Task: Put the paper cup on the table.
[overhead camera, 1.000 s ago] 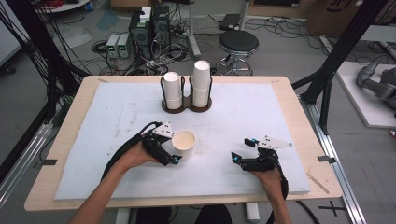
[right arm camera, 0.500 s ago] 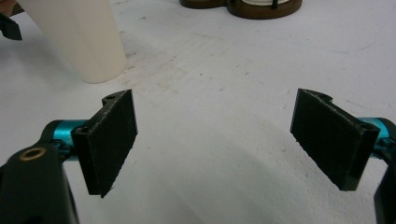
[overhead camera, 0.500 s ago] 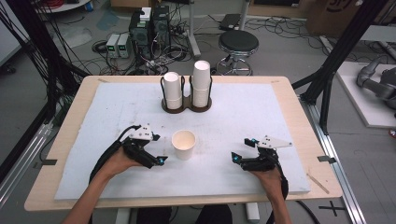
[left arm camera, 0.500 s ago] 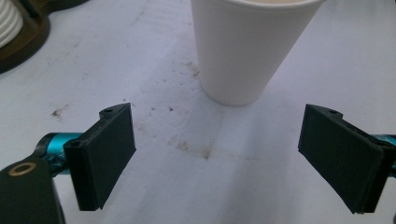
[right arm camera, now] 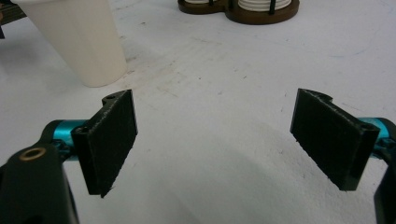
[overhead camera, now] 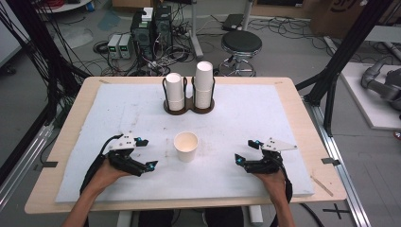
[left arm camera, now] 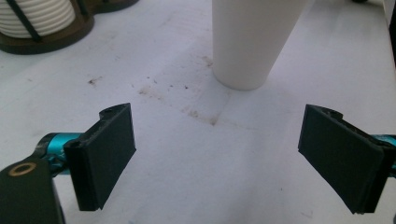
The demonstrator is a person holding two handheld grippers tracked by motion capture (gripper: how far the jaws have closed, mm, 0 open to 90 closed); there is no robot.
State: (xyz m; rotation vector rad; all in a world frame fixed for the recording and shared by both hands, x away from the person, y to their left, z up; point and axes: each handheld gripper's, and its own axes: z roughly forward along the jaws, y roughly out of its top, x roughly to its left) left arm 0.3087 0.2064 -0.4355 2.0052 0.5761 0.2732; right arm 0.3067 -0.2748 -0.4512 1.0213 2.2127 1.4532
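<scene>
Paper cup: light, thin-walled, crushable, tips easily; grip mid-wall gently. Left gripper and right gripper jaws spread, empty.

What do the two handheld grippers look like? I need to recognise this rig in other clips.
Both the left gripper and the right gripper have black bodies, teal metal fittings near the jaws and a grey three-cornered plate on top. Each has two flat, rectangular black pads. A black cable trails back from each. The forearms are bare, with no sleeves visible.
</scene>
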